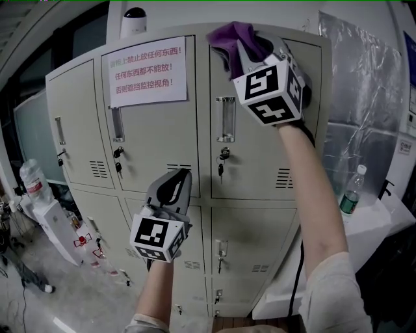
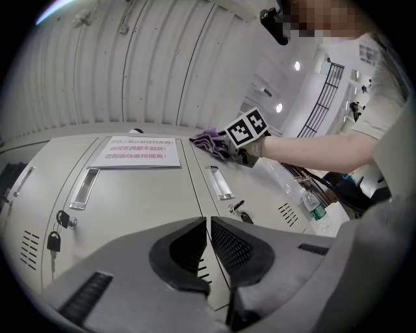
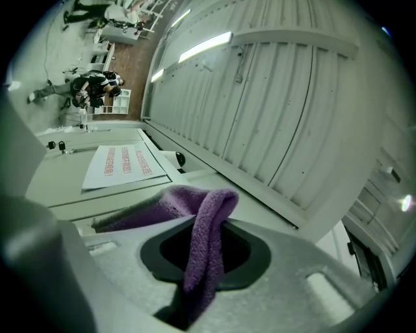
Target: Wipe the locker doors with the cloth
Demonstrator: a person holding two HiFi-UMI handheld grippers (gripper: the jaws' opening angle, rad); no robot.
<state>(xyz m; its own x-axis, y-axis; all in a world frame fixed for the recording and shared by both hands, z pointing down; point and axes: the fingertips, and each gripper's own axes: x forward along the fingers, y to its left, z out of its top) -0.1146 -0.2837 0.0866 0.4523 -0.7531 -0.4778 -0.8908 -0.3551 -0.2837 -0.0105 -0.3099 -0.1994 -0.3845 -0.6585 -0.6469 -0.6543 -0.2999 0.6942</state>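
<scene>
A purple cloth point(image 1: 239, 39) is pressed against the top of the upper right locker door point(image 1: 260, 130), with my right gripper point(image 1: 250, 42) shut on it. In the right gripper view the cloth point(image 3: 205, 234) hangs folded between the jaws. My left gripper point(image 1: 179, 182) is held lower, in front of the seam between the upper middle door point(image 1: 156, 130) and the lower row, jaws shut and empty. The left gripper view shows its jaws closed together point(image 2: 208, 224) and the right gripper with the cloth point(image 2: 211, 142) far up the lockers.
A white paper notice point(image 1: 147, 71) with red print is stuck on the upper middle door. Keys hang in the locks point(image 1: 223, 159). A round camera point(image 1: 134, 18) sits on the locker top. A water bottle point(image 1: 351, 190) stands on a white stand at the right, another bottle point(image 1: 32, 179) at the left.
</scene>
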